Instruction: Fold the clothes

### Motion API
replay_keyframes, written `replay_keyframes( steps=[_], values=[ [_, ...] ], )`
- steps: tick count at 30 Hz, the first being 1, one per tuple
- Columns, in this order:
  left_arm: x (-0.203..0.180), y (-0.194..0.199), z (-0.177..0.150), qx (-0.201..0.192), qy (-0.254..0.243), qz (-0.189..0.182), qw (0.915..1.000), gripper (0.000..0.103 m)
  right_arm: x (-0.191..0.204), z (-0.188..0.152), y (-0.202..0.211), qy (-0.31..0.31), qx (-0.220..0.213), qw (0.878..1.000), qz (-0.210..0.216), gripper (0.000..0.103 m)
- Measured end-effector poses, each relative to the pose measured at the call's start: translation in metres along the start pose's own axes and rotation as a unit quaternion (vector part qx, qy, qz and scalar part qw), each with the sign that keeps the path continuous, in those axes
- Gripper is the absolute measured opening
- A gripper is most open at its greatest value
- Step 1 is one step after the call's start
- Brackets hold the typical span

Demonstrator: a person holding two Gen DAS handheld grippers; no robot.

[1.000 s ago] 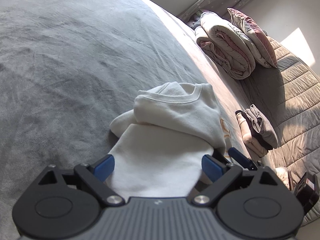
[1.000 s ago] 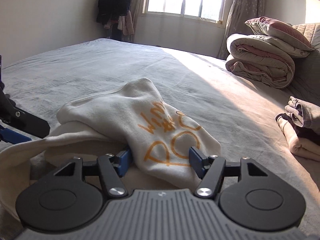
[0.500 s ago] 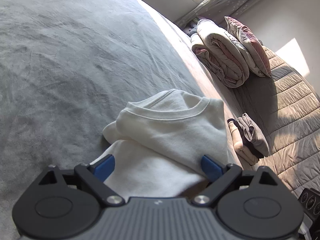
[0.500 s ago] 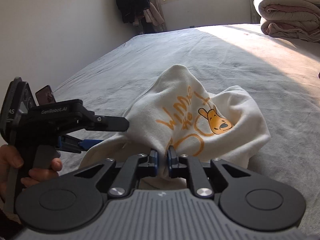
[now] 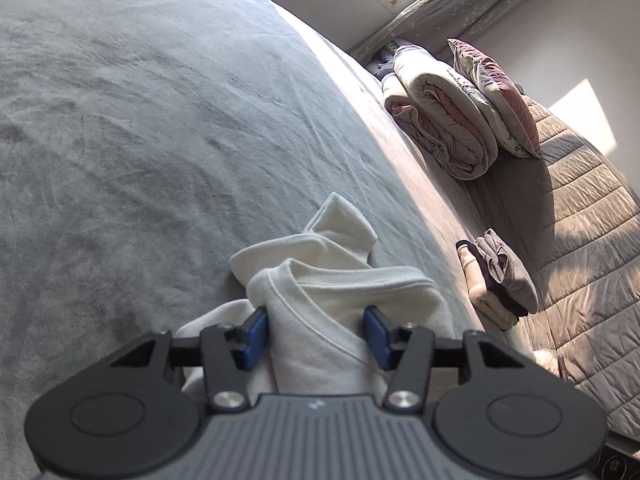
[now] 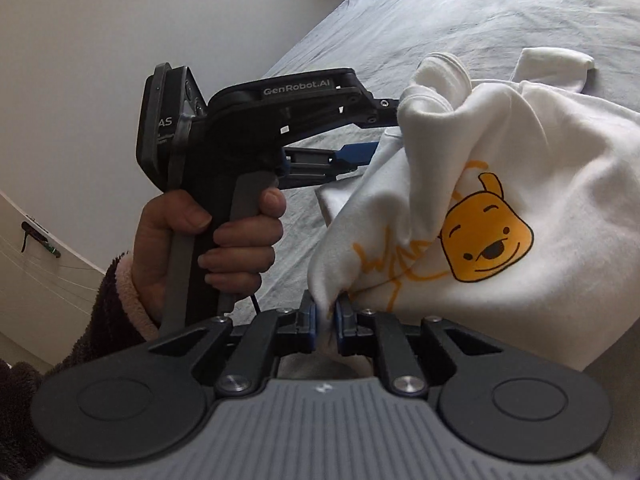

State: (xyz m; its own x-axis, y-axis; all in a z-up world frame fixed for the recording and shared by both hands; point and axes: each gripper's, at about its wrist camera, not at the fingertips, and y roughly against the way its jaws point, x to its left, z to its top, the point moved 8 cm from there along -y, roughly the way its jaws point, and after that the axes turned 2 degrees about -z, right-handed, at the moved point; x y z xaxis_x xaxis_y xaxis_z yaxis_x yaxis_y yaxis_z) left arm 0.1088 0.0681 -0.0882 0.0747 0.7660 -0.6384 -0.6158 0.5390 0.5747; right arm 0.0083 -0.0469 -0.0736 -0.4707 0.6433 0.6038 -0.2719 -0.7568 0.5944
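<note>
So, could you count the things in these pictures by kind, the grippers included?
Grippers: 2, the left gripper and the right gripper
White sweatshirt: 1
Folded duvet: 1
Pillow: 1
Pile of folded clothes: 1
Total: 6
</note>
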Motion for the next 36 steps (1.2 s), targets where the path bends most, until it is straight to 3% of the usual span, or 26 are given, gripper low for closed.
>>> replay_keyframes(
  steps=[2, 5, 7, 9, 11, 16, 22, 26, 34, 36],
  values=[
    [0.0, -0.001, -0.003, 0.012, -0.014, -0.001, 0.9998, 0.019, 0.0, -0.002, -0.002, 0.017, 0.001, 1.0, -0.016, 0.015],
    [-0.004, 0.0, -0.008, 0.026, -0.046, 0.002, 0.9986, 0.011, 0.001, 0.005, 0.003, 0.042, 0.001, 0.999, -0.026, 0.02],
    [-0.006, 0.002, -0.01, 0.028, -0.065, 0.003, 0.9975, 0.01, 0.003, 0.01, 0.01, 0.06, 0.002, 0.998, -0.031, 0.02],
    [-0.008, 0.005, -0.014, 0.033, -0.079, -0.002, 0.9963, 0.01, 0.002, 0.019, 0.021, 0.065, -0.014, 0.997, -0.027, 0.03],
    [-0.01, 0.007, -0.019, 0.039, -0.093, -0.01, 0.9949, 0.009, 0.0, 0.03, 0.037, 0.069, -0.04, 0.997, -0.023, 0.048],
    [-0.025, 0.015, -0.044, 0.054, -0.157, -0.038, 0.9853, 0.009, -0.016, 0.066, 0.063, 0.053, -0.11, 0.992, -0.019, 0.049],
    [-0.035, 0.026, -0.076, 0.077, -0.22, -0.068, 0.97, 0.009, -0.057, 0.087, 0.05, 0.048, -0.164, 0.979, -0.113, 0.055],
    [-0.032, 0.032, -0.09, 0.09, -0.242, -0.083, 0.9626, 0.009, -0.079, 0.09, 0.028, 0.055, -0.155, 0.974, -0.156, 0.058],
    [-0.023, 0.042, -0.086, 0.079, -0.23, -0.095, 0.9654, 0.01, -0.096, 0.081, 0.015, 0.047, -0.158, 0.973, -0.161, 0.058],
    [-0.022, 0.046, -0.079, 0.068, -0.225, -0.093, 0.9675, 0.018, -0.097, 0.077, 0.01, 0.059, -0.154, 0.97, -0.179, 0.044]
  ],
)
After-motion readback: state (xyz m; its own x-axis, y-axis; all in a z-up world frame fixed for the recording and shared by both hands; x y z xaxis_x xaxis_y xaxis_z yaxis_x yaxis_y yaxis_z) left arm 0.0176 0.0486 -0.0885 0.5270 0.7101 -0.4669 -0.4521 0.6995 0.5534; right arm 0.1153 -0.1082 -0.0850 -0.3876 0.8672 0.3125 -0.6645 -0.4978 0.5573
